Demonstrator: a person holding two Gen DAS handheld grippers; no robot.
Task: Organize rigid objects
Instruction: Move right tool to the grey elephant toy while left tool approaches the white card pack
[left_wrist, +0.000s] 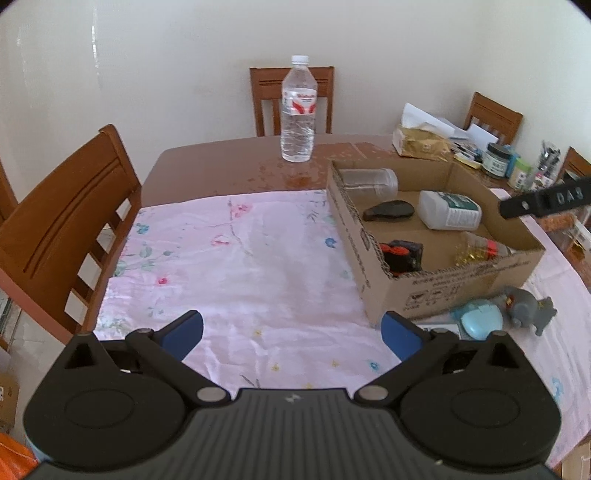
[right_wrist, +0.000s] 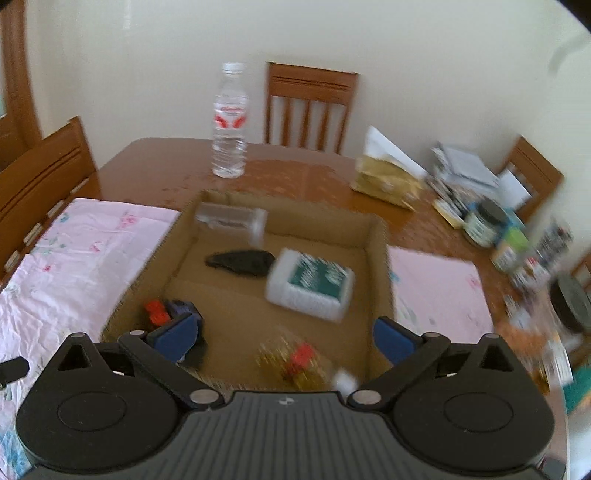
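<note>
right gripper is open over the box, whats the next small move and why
Probably draw the right gripper back out of the cardboard box toward the things on the cloth in front of it. Its jaws stand wide with nothing between them, and the gold-filled bottle lies below inside the box. The light blue mouse and grey toy are outside it, so one of them looks like the next pick.

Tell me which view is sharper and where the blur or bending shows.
Left wrist view: sharp, the water bottle label crisp, though the fisheye curves the table edge. Right wrist view: motion-smeared, worst at the right-hand clutter and on the white bottle in the cardboard box.
</note>
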